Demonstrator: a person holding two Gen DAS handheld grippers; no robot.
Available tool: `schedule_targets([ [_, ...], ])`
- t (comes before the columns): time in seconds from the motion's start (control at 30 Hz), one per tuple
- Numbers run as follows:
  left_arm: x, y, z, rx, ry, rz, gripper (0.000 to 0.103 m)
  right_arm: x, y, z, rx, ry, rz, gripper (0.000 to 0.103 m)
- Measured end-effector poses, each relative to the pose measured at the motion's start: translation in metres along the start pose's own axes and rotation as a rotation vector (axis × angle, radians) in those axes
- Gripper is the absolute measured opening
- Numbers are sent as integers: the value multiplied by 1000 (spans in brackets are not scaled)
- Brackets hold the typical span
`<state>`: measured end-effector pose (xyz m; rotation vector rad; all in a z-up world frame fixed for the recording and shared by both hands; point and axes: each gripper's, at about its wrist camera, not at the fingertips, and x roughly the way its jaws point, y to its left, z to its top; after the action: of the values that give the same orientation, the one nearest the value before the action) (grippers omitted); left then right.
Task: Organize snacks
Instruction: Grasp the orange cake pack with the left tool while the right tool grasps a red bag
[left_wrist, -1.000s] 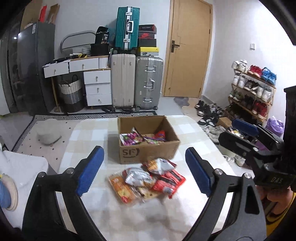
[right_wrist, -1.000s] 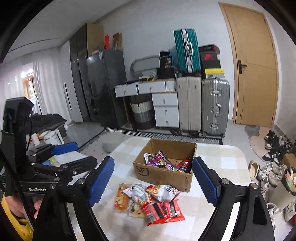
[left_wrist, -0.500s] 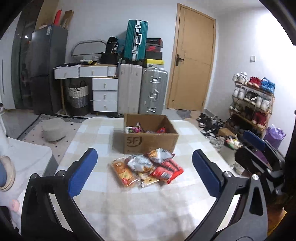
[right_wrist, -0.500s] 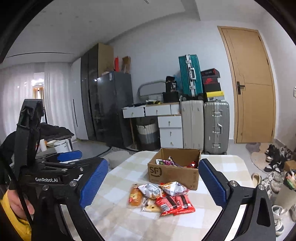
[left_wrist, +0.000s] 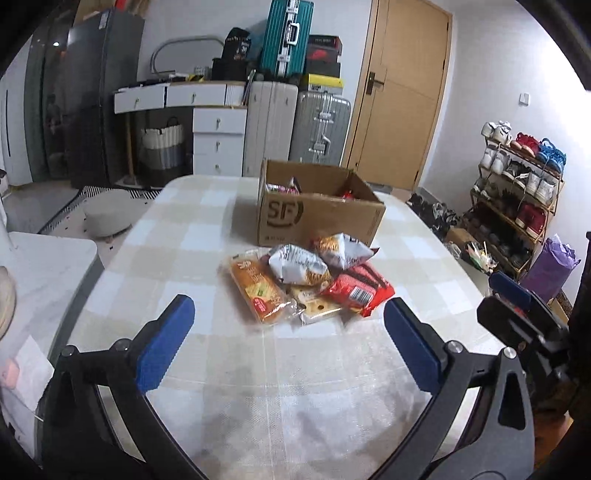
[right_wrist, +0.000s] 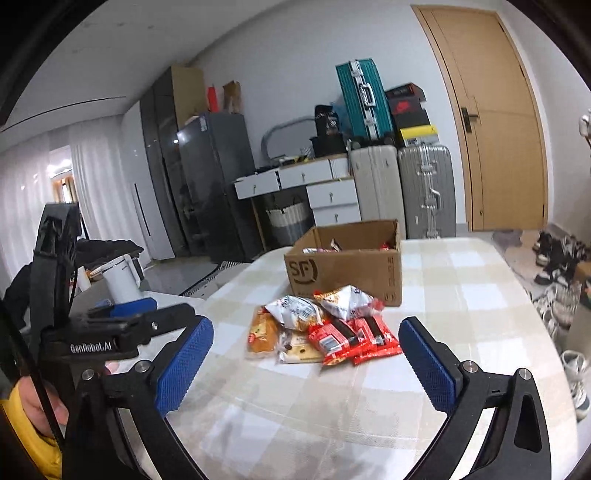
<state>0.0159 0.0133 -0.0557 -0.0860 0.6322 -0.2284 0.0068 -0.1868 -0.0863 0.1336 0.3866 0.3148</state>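
Note:
A pile of snack packets lies on the checked tablecloth: an orange packet (left_wrist: 256, 290), a silver bag (left_wrist: 297, 264), a second silver bag (left_wrist: 341, 249) and red packets (left_wrist: 356, 288). Behind them stands an open SF cardboard box (left_wrist: 317, 214) with several snacks inside. My left gripper (left_wrist: 288, 343) is open and empty, well short of the pile. In the right wrist view the pile (right_wrist: 325, 325) and the box (right_wrist: 347, 264) lie ahead of my right gripper (right_wrist: 306, 365), which is open and empty. The left gripper also shows there at the left (right_wrist: 122, 314).
The table (left_wrist: 280, 387) has rounded edges. Behind it are suitcases (left_wrist: 317, 127), white drawers (left_wrist: 218, 142), a dark cabinet (left_wrist: 85, 99) and a door (left_wrist: 399, 92). A shoe rack (left_wrist: 517, 192) stands at the right. A white kettle (right_wrist: 123, 278) stands at the left.
Both grippers have pulled back from the box and dropped lower, so the pile and box look farther away. Both stay open and empty.

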Motion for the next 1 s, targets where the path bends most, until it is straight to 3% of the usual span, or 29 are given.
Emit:
schedule_targets([
  [0.4, 92, 14, 11, -44, 98, 18, 102, 84, -30, 4, -14, 152, -5, 102],
  [0.5, 112, 22, 11, -59, 125, 26, 102, 117, -37, -1, -29, 237, -10, 102],
  [0.6, 134, 30, 10, -80, 154, 29, 102, 148, -41, -7, -40, 308, 15, 94],
  [0.73, 155, 43, 6, -114, 192, 32, 102, 177, -37, -12, -104, 376, -1, 76],
  [0.9, 170, 55, 5, -133, 210, 42, 102, 208, -26, -22, -229, 442, -14, 75],
  [1.0, 177, 61, 4, -140, 222, 48, 102, 216, -18, -26, -306, 440, -49, 67],
])
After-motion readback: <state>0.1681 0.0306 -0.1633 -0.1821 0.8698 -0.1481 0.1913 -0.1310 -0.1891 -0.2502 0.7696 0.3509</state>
